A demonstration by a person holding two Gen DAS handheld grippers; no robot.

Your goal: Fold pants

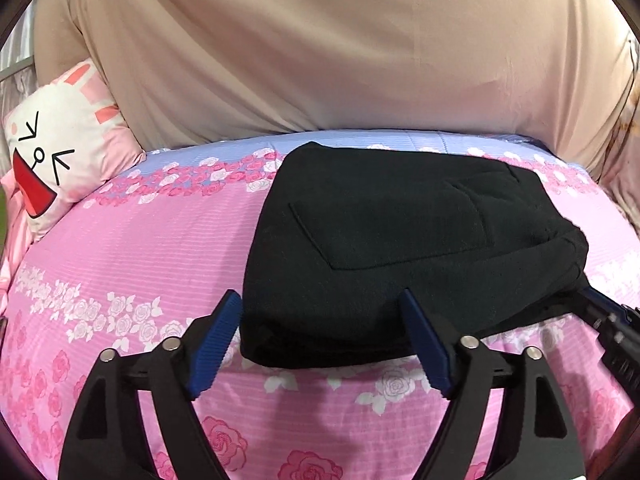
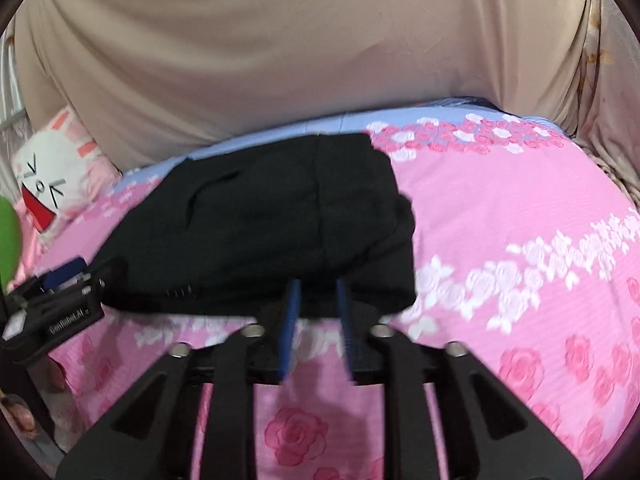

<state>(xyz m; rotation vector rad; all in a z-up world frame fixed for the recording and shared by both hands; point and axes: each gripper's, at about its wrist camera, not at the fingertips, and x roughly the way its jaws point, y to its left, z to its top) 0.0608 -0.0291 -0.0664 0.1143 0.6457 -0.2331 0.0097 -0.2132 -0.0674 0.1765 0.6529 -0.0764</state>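
The left gripper point(image 1: 322, 312) has its blue fingers point(image 1: 224, 344) spread wide, one on each side of the near-left corner of the pants point(image 1: 400, 248), pads clear of the cloth — open and holding nothing. The right gripper point(image 2: 318, 292) stands at the near edge of the same bundle, its fingers point(image 2: 290, 320) narrowly parted; the view is blurred there and no cloth shows pinched between them, so I read it as let go. The black pants lie as a compact folded packet on the bed point(image 1: 140, 260), toward its far edge, below the beige draped cloth point(image 1: 320, 60) and right of the rabbit pillow point(image 1: 56, 160). The folding looks nearly finished — the next move likely calls for backing both grippers off, or one last smoothing. The packet's long axis runs roughly along the bed's far edge, pocket side up.
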